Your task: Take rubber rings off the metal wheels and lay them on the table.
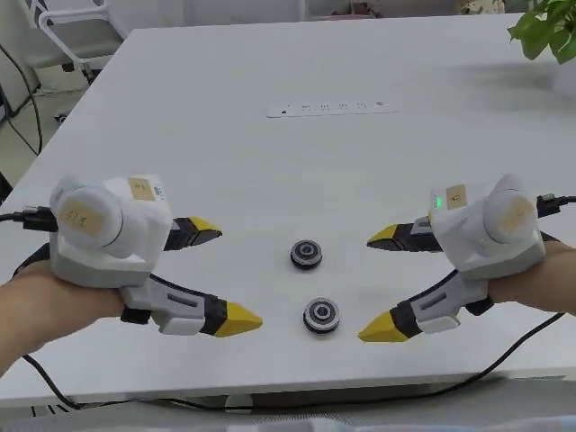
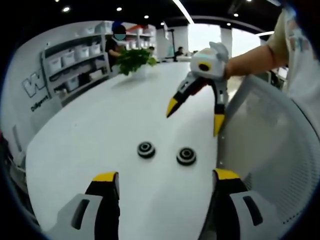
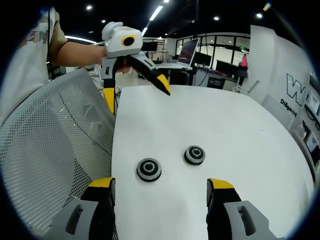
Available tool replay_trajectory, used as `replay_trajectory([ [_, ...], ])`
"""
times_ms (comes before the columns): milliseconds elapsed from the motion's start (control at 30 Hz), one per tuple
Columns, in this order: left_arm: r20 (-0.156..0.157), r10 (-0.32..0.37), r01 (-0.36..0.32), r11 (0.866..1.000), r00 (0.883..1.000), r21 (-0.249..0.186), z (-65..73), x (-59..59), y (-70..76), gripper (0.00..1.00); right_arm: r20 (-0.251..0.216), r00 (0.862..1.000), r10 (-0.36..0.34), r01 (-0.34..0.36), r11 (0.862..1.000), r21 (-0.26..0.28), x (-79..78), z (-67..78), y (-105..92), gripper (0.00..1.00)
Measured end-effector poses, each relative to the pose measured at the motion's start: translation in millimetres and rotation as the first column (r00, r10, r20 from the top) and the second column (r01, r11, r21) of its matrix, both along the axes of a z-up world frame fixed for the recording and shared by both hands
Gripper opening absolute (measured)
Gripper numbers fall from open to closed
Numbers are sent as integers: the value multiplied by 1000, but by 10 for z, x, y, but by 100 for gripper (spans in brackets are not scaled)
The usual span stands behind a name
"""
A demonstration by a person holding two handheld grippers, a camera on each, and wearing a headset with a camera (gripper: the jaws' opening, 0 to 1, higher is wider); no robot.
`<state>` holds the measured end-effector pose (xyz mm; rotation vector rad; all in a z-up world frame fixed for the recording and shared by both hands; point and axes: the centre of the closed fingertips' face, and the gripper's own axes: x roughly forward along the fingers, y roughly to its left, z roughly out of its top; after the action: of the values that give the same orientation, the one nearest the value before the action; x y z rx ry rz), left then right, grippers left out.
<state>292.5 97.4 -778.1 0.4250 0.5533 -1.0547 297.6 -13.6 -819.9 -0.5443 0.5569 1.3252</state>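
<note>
Black rings [image 1: 295,256] sit on the far wheel [image 1: 307,254] and near wheel [image 1: 321,314], on the table [image 1: 270,180] between left gripper [image 1: 236,274] and right gripper [image 1: 366,288], both jaws spread, empty.

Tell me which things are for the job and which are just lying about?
For the job: near wheel and far wheel, both with dark rings on; left gripper and right gripper, both open.
Just lying about: white strip on the table, green plant, white chair.
</note>
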Motion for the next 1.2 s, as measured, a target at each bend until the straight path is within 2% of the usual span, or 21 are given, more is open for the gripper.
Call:
replay_trajectory([
  [333,-13,-48,48,999,999,15,-91,48,-114,73,-18,999,35,-35,999,-10,9,-82,86,64],
  [833,-69,-120,122,992,990,22,-265,17,-340,60,-45,996,79,-81,996,-35,-16,-238,127,52],
  [967,-87,-136,139,990,987,26,-329,20,-380,57,-57,995,82,-84,996,-24,-27,-256,155,49],
  [1200,-100,-155,159,987,983,31,-399,13,-444,52,-67,992,104,-107,994,-32,-68,-309,184,46],
])
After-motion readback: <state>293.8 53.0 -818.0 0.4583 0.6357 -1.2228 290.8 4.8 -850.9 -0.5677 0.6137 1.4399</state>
